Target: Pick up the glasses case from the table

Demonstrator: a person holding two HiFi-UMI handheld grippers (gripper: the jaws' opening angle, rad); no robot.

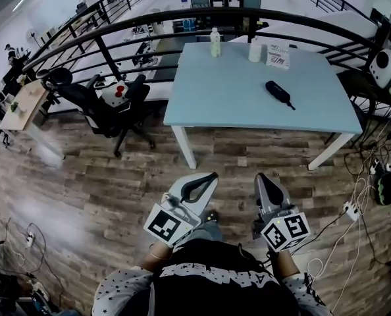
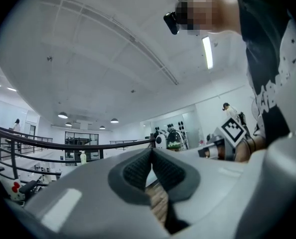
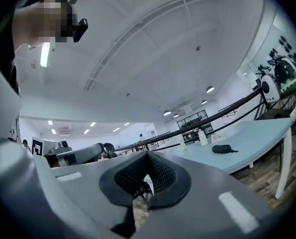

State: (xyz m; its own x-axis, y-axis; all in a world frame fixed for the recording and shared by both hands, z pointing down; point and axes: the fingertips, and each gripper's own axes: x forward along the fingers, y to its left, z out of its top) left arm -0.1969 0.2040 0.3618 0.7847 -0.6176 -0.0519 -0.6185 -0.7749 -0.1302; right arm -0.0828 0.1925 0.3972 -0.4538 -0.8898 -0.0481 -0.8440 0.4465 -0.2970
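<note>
Glasses case [image 1: 279,94]: black, oblong, soft-looking, with a thin tail off one end. It lies flat on the light-blue table [image 1: 215,104], right of centre, apart from the card [image 1: 278,59] and the bottle [image 1: 255,49] at the far edge. You hold both grippers low in front of your body, side by side, pointing level toward the table and well short of it, over the wood floor [image 1: 116,183]. Left gripper [image 1: 207,178]: jaws clenched tip to tip, nothing between. Right gripper [image 1: 262,180]: same, pads together, empty.
</note>
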